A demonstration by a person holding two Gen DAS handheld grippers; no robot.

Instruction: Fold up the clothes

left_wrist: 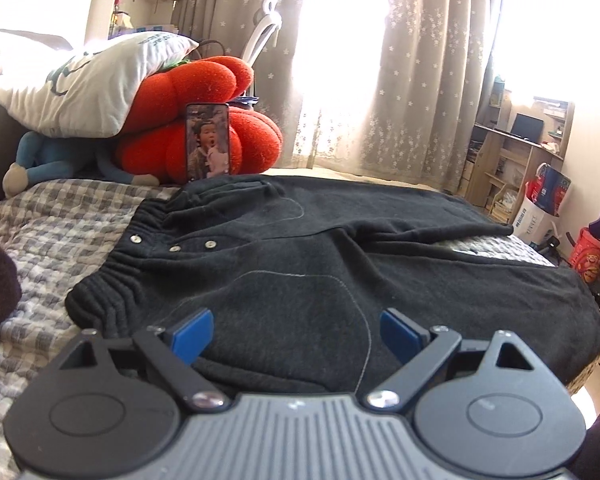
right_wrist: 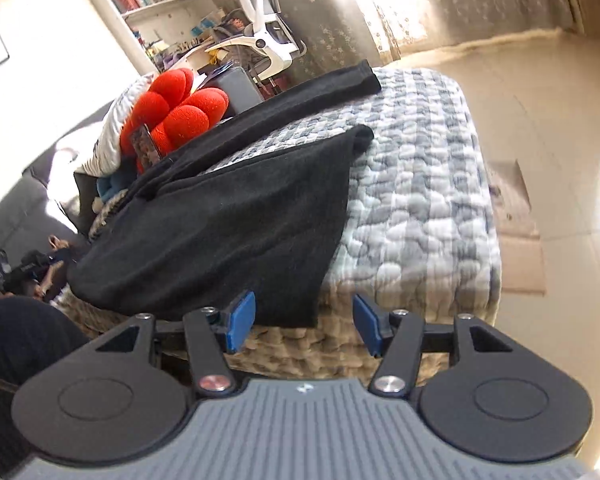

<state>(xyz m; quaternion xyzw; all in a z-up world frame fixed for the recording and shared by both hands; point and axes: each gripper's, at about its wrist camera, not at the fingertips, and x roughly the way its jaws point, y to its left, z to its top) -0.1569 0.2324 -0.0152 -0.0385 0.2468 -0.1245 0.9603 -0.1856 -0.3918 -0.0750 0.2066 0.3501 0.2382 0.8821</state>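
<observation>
Across the checked quilt (left_wrist: 60,216) covering the bed, the black trousers (left_wrist: 300,264) are lying spread flat, their gathered waistband (left_wrist: 116,264) toward the pillows and their two legs running away toward the window side. Behind the waistband, a white pillow (left_wrist: 80,84) is resting on a red plush cushion (left_wrist: 204,120), and a phone (left_wrist: 207,142) is standing propped upright against that cushion. You are holding the left gripper (left_wrist: 296,334) over the trousers near the waistband, its blue pads (left_wrist: 192,336) standing wide apart and gripping nothing. Your right gripper (right_wrist: 304,324) is hovering at the bed's edge by one trouser-leg hem (right_wrist: 284,312), jaws parted about halfway, the cloth lying between them untouched.
</observation>
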